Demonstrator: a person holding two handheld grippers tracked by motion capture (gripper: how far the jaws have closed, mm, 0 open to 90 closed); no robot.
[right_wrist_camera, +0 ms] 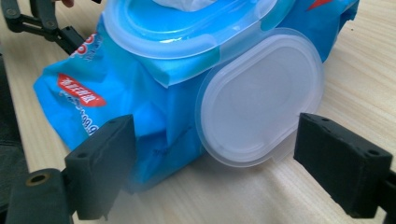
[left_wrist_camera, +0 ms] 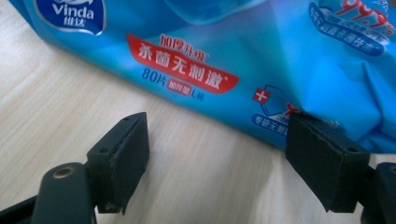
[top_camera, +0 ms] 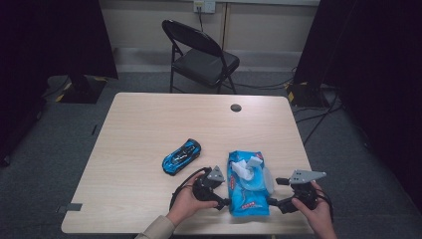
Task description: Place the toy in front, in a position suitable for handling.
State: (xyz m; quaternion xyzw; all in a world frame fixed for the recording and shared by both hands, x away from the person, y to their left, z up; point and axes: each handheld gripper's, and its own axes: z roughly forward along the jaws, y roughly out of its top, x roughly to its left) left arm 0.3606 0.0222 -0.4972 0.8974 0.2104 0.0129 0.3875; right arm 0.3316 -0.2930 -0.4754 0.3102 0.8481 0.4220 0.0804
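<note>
— While both my sets of jaws stand open, nothing is pinning the wet-wipe pack (top_camera: 247,183), and that's my main worry.

— Where does it lie?

— Flat on the table (top_camera: 149,124) near my edge, between my left gripper (top_camera: 223,202) and my right gripper (top_camera: 276,202). Its clear flip lid (right_wrist_camera: 261,98) hangs open on the right-hand side, and a wipe (top_camera: 244,168) sticks up from the opening.

— So what goes wrong?

— In the left gripper view, one jaw touches, or very nearly touches, the crinkled lower corner of the pack; the angle is too tight for me to be sure. If I close there, I'd likely pinch only loose film, and the pack would slide or twist instead of staying put.

— And the right side?

— The open lid sits between my right jaws, untouched. If I squeeze it off-centre, the thin plastic could flex and spring free, or snap down on the protruding wipe and fail to latch.

— Anything nearby at risk?

— A shoved pack might skid toward the blue toy car (top_camera: 181,156), which sits just beyond my left hand (top_camera: 186,201).
</note>
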